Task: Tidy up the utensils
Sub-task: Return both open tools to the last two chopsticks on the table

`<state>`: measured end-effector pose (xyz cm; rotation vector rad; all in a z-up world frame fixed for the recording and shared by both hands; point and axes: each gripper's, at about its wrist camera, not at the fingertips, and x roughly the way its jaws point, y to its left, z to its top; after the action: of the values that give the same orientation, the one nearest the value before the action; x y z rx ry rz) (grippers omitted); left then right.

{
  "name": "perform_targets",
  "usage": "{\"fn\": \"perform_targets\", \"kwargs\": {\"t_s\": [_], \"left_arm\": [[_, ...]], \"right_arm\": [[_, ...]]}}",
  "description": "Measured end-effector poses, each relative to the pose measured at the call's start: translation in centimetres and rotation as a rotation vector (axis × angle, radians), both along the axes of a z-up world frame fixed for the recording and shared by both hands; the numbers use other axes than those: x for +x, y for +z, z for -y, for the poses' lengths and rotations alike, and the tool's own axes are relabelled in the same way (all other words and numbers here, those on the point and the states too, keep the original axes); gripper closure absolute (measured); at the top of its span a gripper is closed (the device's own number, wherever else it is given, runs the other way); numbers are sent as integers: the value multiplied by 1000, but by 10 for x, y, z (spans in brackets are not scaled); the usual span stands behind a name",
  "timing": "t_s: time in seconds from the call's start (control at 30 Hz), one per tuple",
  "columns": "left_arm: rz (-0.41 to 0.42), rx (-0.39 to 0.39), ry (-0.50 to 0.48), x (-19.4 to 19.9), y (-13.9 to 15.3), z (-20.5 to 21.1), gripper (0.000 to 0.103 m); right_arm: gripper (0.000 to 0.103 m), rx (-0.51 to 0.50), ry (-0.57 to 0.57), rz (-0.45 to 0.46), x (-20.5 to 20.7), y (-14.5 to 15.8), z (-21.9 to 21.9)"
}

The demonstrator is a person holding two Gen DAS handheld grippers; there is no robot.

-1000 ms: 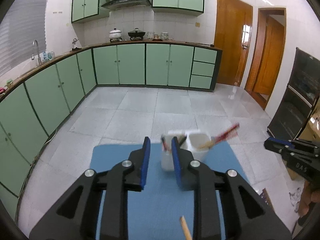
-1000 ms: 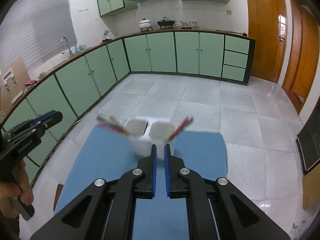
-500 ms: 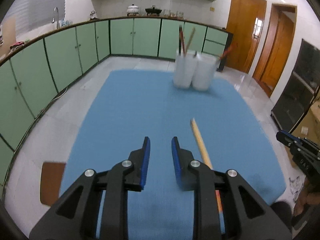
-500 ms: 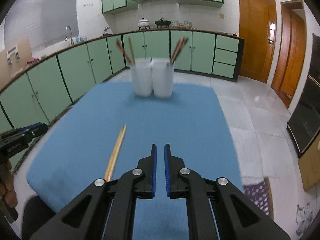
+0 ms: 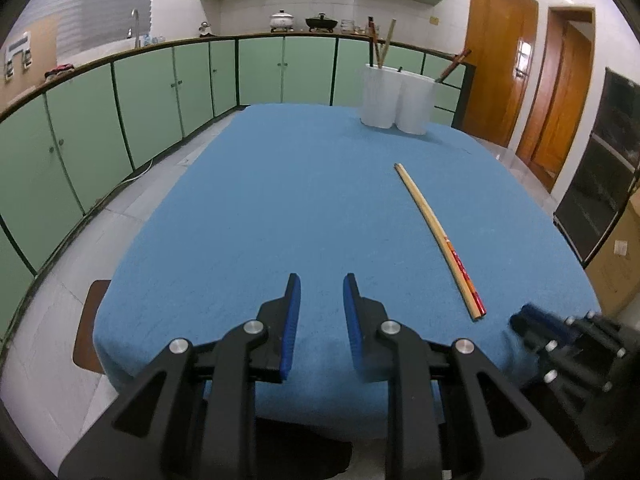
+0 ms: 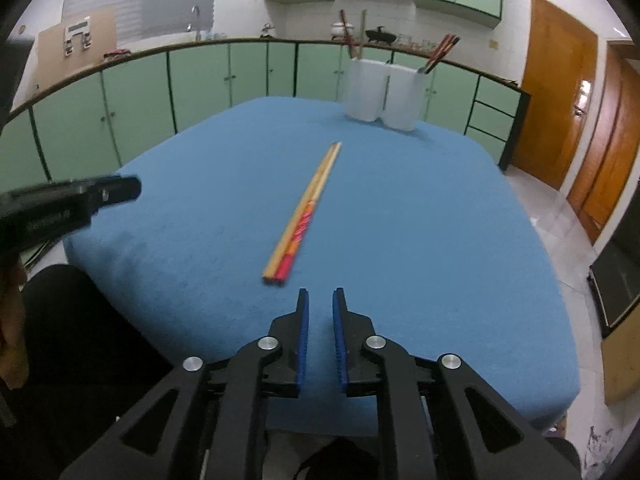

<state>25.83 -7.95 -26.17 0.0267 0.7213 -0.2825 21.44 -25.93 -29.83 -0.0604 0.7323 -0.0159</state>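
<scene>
A: Down from high above the floor, now low over the near edge of the blue cloth (image 5: 280,184). Both, together?

B: Both. Holder (image 6: 382,94) no longer right under the fingers, now far off at the cloth's back edge (white, twin cups, a few sticks already standing in each).

A: And the loose pair?

B: Chopsticks (image 6: 304,212) flat on the cloth, side by side and touching, between holder and near edge. Red-printed butt ends toward the near edge, just ahead of the right gripper (image 6: 319,300).

A: Fingers there?

B: A narrow gap, opening at this moment after sitting almost closed. Nothing between them yet.

A: Left gripper (image 5: 319,286)?

B: Moderately apart, empty, unchanged. Hovering over bare cloth near the same edge, with the chopsticks off to the right.

A: Meaning?

B: Probably a reach-back for the last stray pair. Pick-up not begun; likely the right gripper's job, then the long carry to the holder.
</scene>
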Motion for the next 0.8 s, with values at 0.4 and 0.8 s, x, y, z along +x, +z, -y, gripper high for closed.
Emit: {"fn": "perform_targets", "kwargs": {"t_s": [0.4, 0.8], "left_arm": [[-29, -23, -12, 5, -4, -1, 81], [-38, -22, -21, 10, -4, 3, 78]], "right_arm": [[75, -21, -11, 37, 16, -10, -12], [65, 18, -8, 41, 13, -10, -6]]}}
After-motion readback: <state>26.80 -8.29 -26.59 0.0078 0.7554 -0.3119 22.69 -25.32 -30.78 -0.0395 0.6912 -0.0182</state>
